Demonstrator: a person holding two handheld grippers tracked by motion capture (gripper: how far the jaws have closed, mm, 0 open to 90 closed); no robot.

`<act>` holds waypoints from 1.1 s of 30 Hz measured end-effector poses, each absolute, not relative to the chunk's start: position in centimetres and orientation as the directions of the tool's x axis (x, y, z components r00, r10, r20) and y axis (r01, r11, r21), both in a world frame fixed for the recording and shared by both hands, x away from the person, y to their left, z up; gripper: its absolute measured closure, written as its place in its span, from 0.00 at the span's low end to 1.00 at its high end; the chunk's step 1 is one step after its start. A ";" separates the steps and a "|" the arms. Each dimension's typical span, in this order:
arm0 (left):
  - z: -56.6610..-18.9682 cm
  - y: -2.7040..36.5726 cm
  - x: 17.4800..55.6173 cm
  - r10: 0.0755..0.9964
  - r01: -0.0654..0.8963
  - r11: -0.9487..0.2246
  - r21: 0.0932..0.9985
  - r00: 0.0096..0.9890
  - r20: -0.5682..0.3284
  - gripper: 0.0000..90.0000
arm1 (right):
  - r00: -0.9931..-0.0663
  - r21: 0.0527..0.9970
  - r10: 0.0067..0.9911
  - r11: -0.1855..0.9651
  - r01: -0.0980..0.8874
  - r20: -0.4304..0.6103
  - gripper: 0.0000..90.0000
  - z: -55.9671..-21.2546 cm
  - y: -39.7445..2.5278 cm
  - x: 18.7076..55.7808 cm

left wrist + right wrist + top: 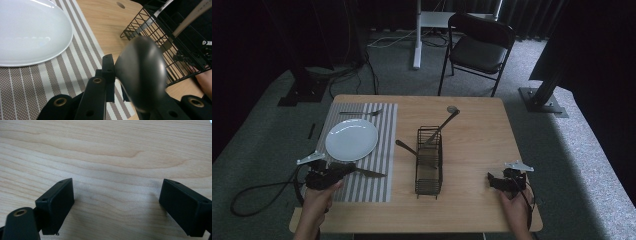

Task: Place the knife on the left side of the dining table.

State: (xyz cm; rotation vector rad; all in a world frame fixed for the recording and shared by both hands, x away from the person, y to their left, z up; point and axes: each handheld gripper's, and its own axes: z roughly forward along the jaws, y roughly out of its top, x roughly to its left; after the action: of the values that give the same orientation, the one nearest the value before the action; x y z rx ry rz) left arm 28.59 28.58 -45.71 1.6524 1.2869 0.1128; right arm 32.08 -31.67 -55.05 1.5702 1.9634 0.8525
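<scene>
Left gripper (343,170) at near-left tabletop (472,200) edge, jaws clenched on spoon (142,75); spoon bowl blurred, close to lens in left gripper view, held over striped mat (379,150). Plate (351,139) on mat just beyond gripper; fork (361,113) at mat's far end. Wire rack (429,161) mid-tabletop, utensils leaning in it. Right gripper (492,179) near right edge, jaws released, wide apart, nothing between, over bare wood.

A dark, blurred utensil, likely a spoon (141,75), lies level above the striped placemat (75,72).
</scene>
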 end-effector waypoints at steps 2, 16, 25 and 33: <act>-45.9 28.8 28.6 0.769 0.683 0.077 0.726 0.423 -0.479 0.93 | -0.225 0.724 0.974 0.147 0.674 0.012 0.13 -55.0 -31.7 32.1; -48.8 31.0 28.9 0.821 0.718 0.155 0.679 0.289 -0.493 0.74 | -0.225 0.724 0.974 0.146 0.674 0.012 0.13 -55.0 -31.7 32.1; -50.6 32.2 29.5 0.813 0.740 0.193 0.645 0.247 -0.527 0.67 | -0.224 0.724 0.974 0.146 0.674 0.012 0.13 -55.0 -31.7 32.1; -51.3 32.7 30.3 0.829 0.752 0.193 0.630 0.219 -0.515 0.59 | -0.225 0.724 0.974 0.147 0.674 0.012 0.13 -55.0 -31.7 32.1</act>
State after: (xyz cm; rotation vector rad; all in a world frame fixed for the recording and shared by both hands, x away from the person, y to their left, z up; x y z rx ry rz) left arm 30.27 32.67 -51.35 1.5632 1.5380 0.1033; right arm 32.08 -31.66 -55.04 1.5704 1.9633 0.8525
